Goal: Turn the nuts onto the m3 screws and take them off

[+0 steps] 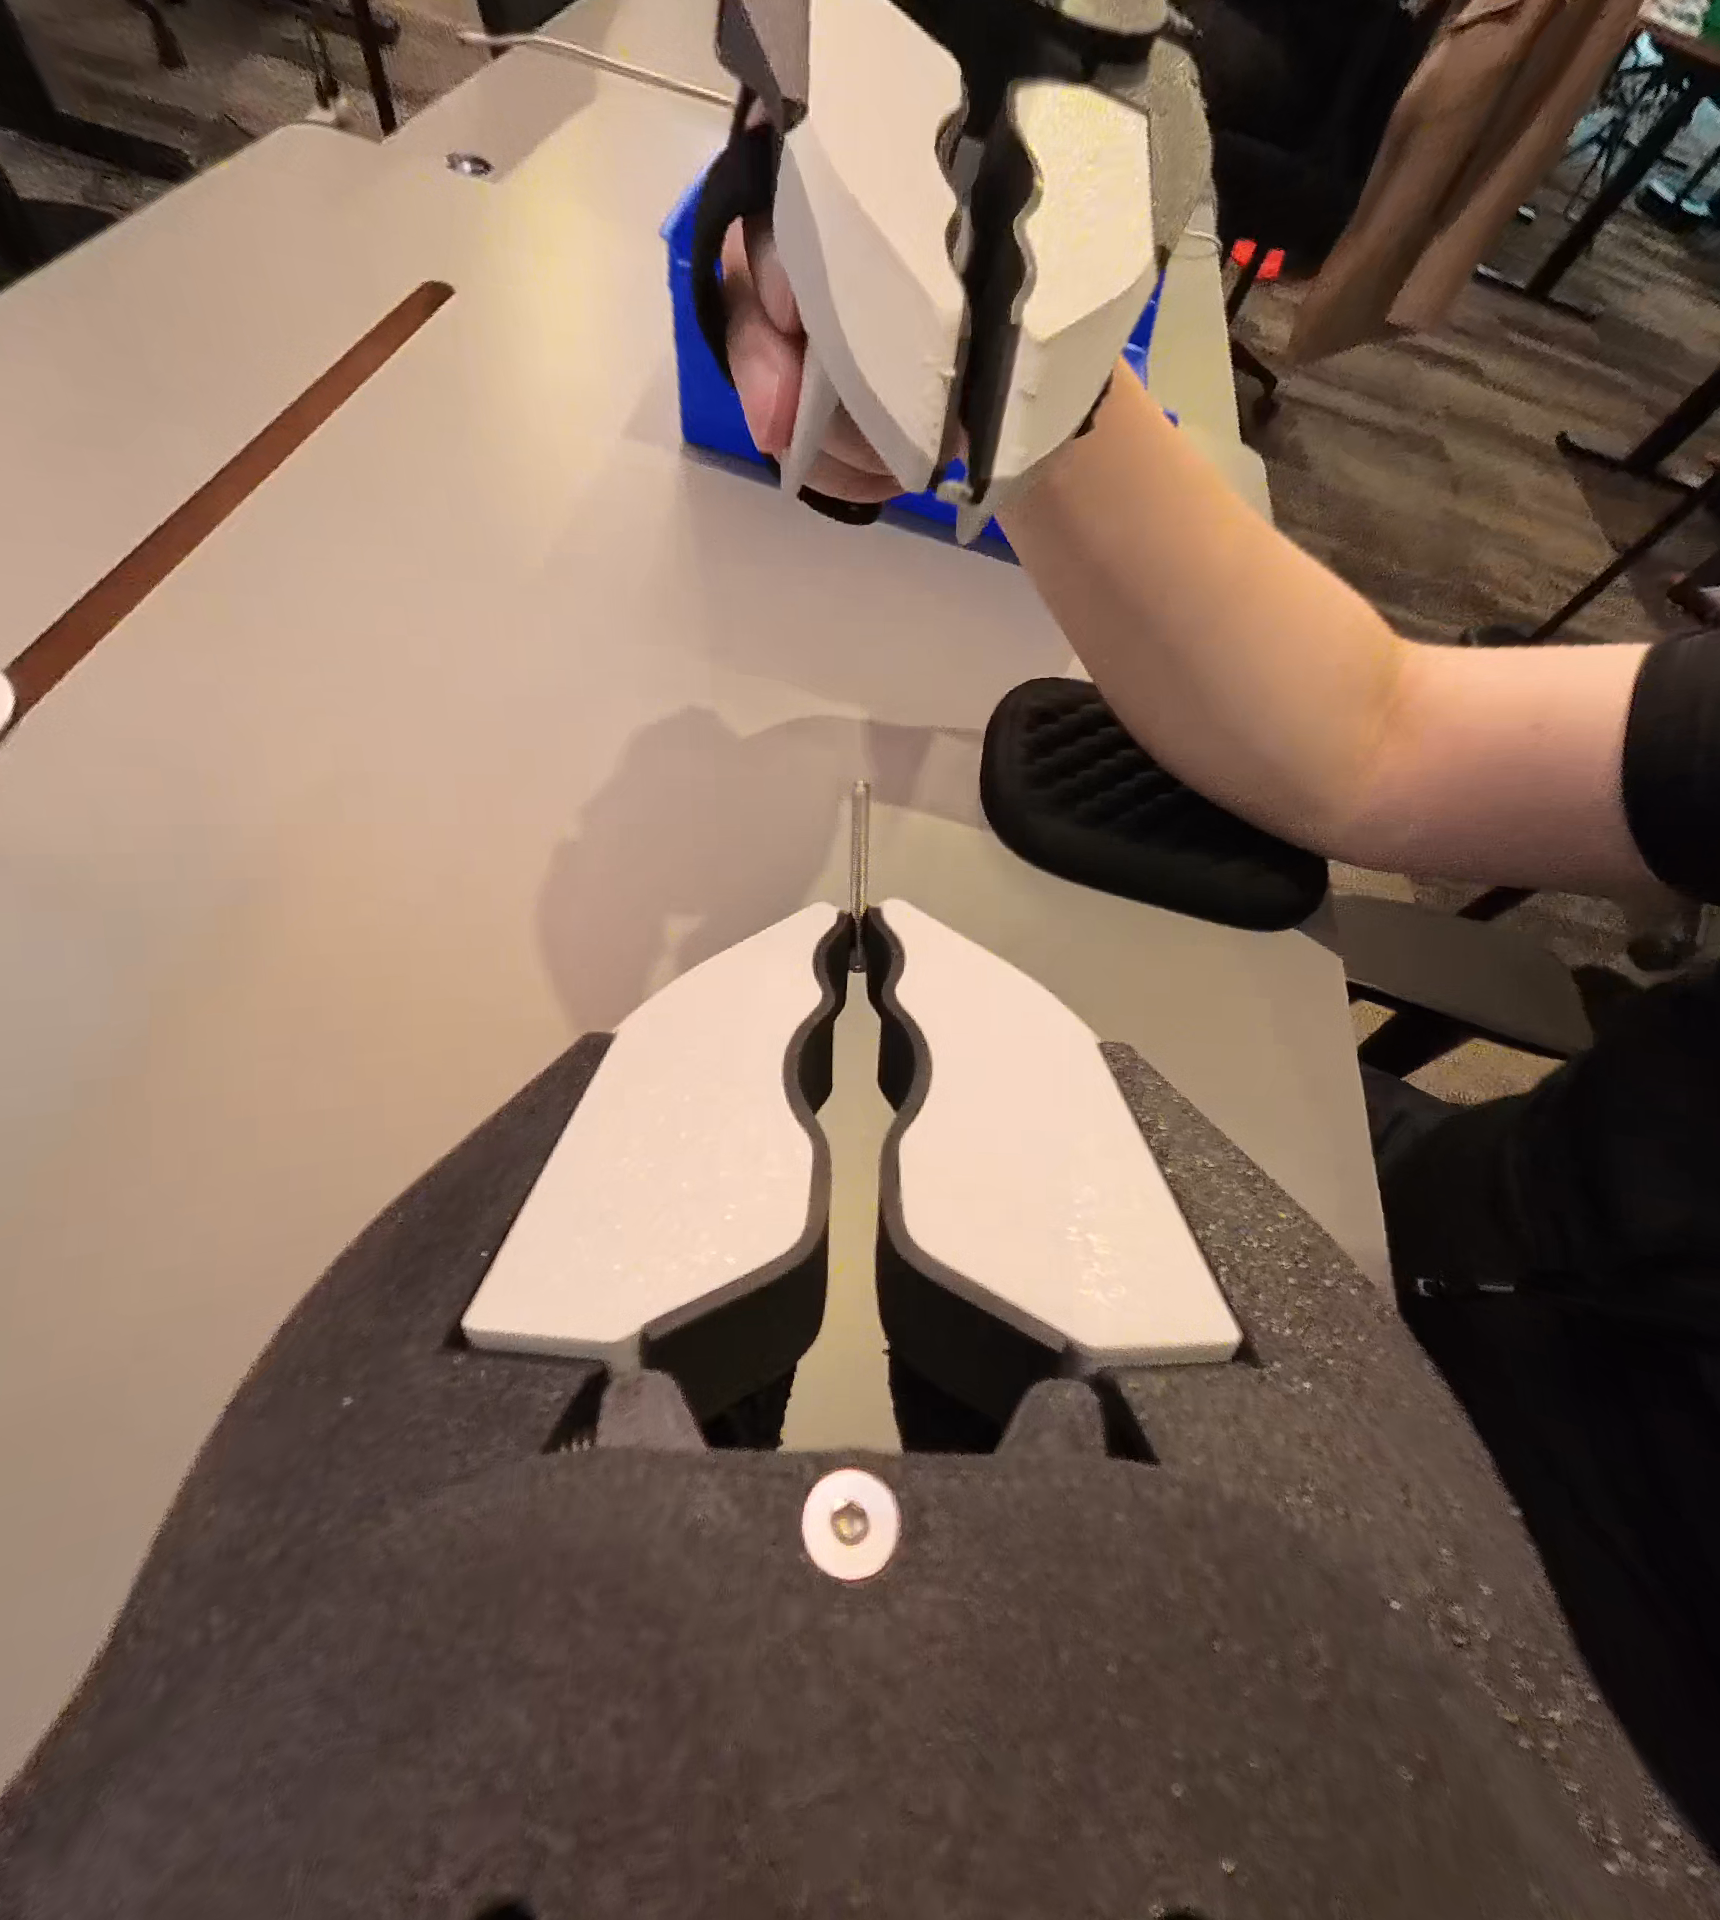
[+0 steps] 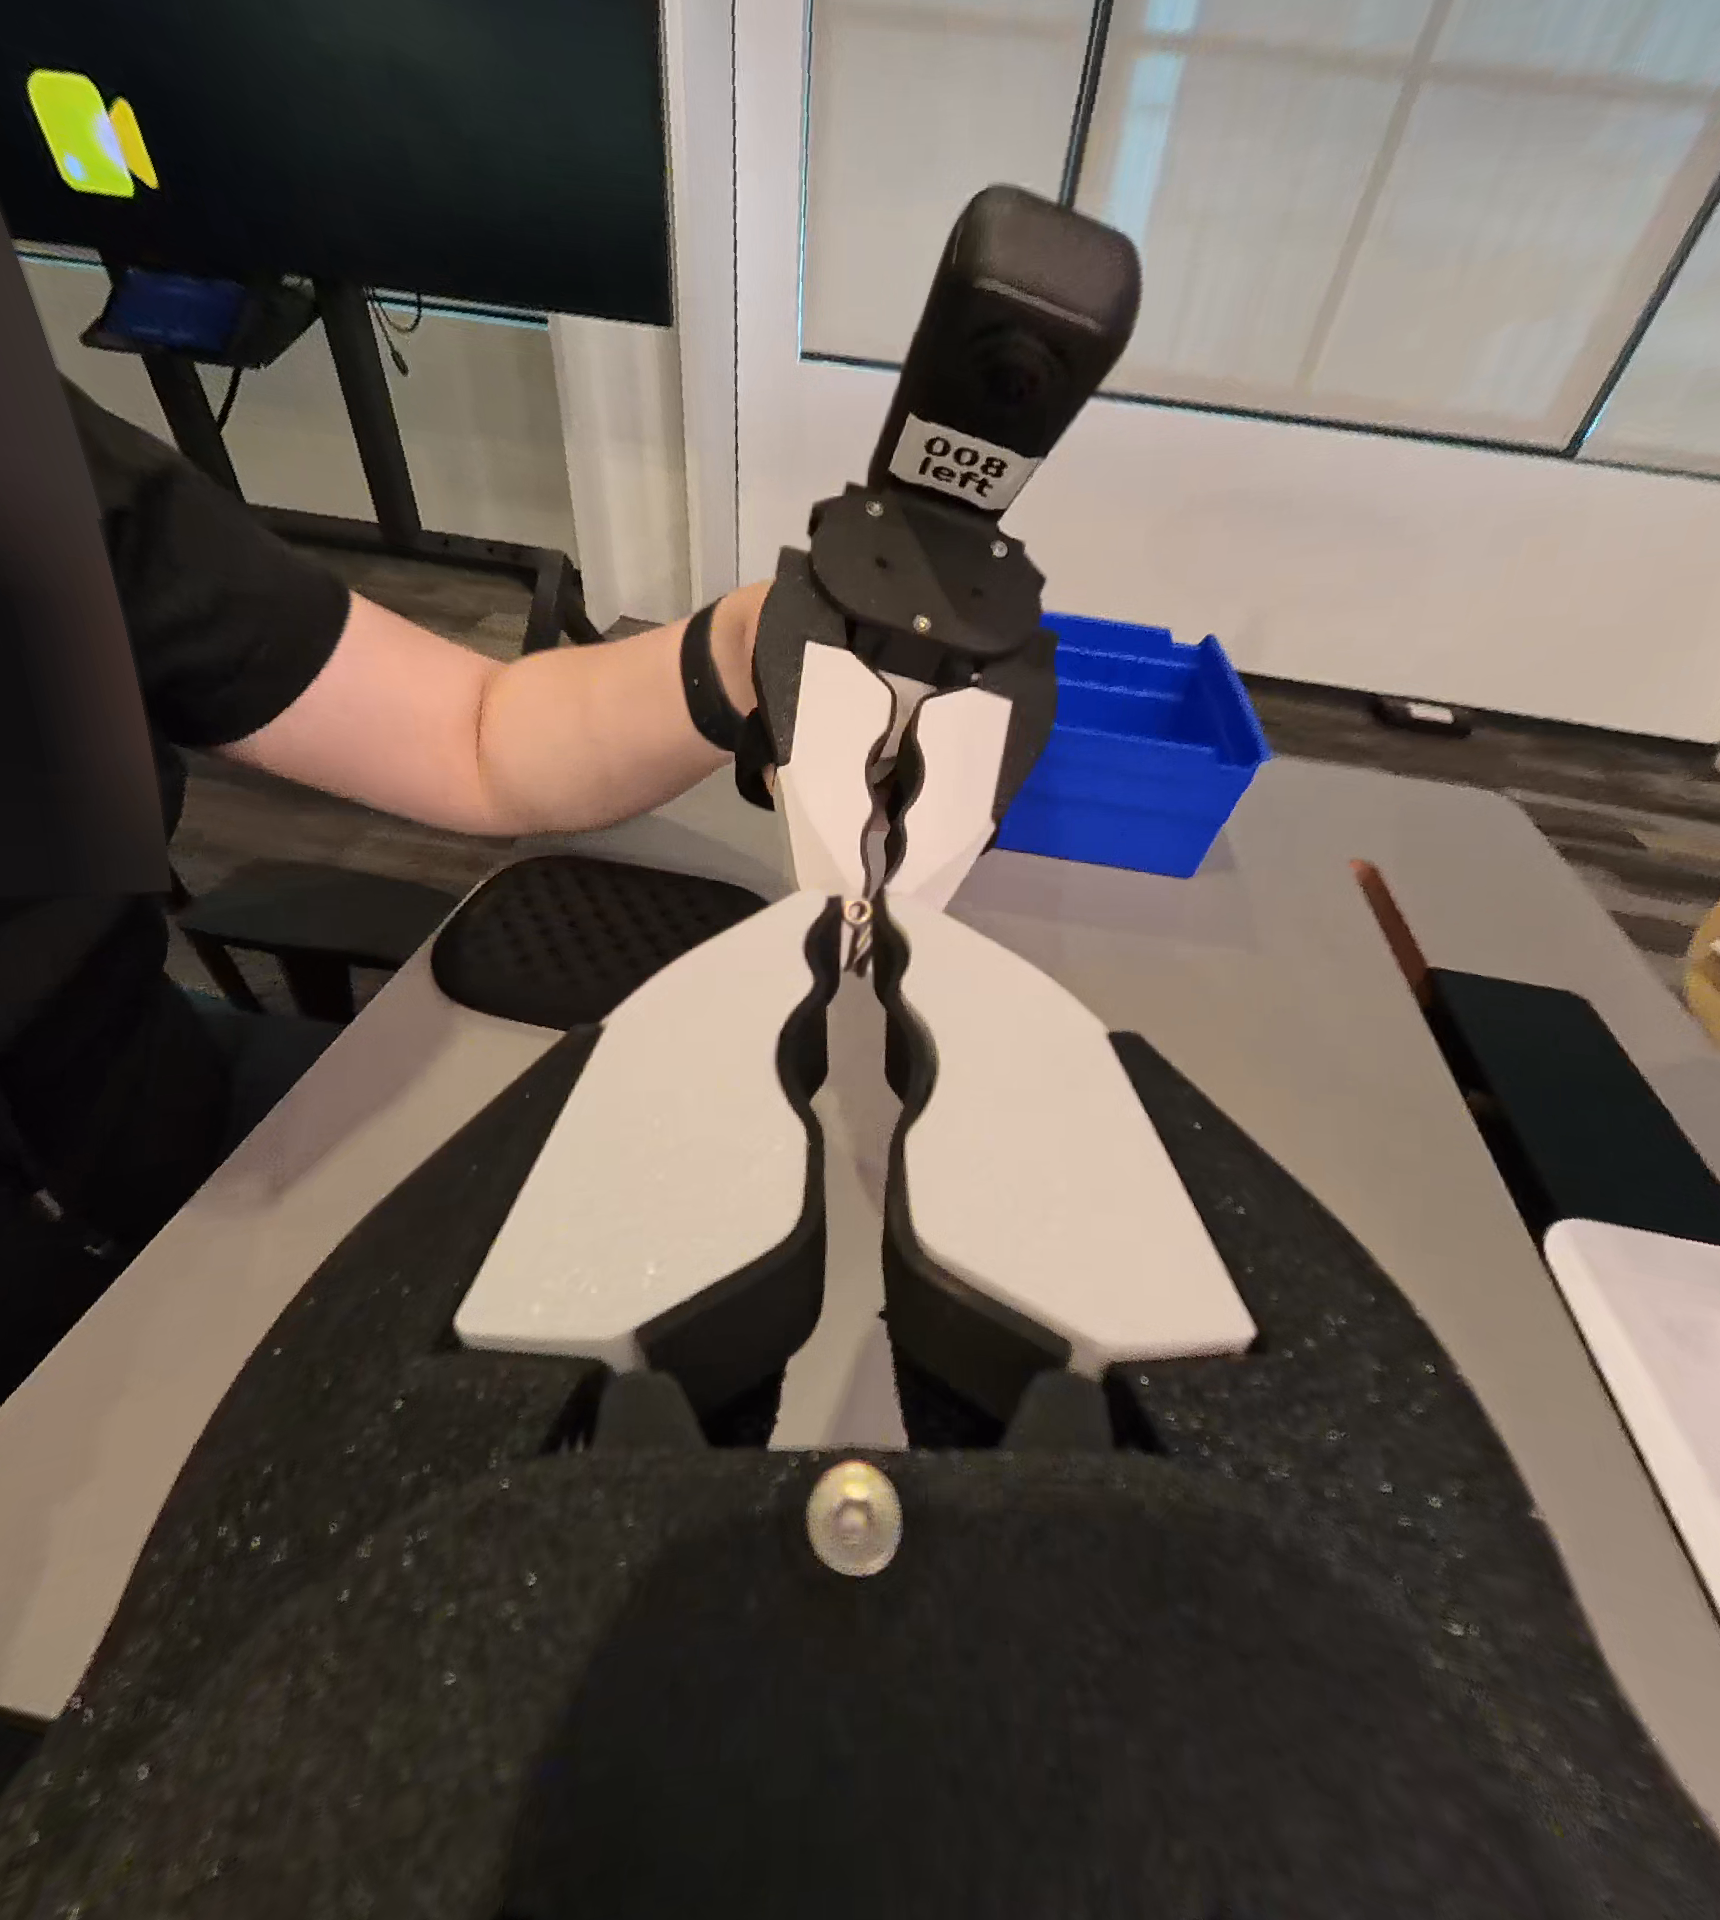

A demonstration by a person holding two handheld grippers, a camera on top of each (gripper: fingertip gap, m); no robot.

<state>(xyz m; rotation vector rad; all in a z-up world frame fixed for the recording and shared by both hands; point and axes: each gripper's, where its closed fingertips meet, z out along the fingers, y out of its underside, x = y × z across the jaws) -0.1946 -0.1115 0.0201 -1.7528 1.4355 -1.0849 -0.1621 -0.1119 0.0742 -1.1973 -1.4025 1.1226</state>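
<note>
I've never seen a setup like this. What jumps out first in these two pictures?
Two white hand-held tongs face each other above a pale table. The left tongs pinch a thin metal screw that sticks straight out from their tips, while the right tongs hold a tiny nut at theirs. Behind them a bright blue bin sits on the table, the only strong colour there.

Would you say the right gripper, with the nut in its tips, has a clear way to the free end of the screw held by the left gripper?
Probably yes. The left gripper holds the screw with its threaded end sticking out bare. The right gripper grips the nut farther off, and only open air above the table seems to lie between.
</note>
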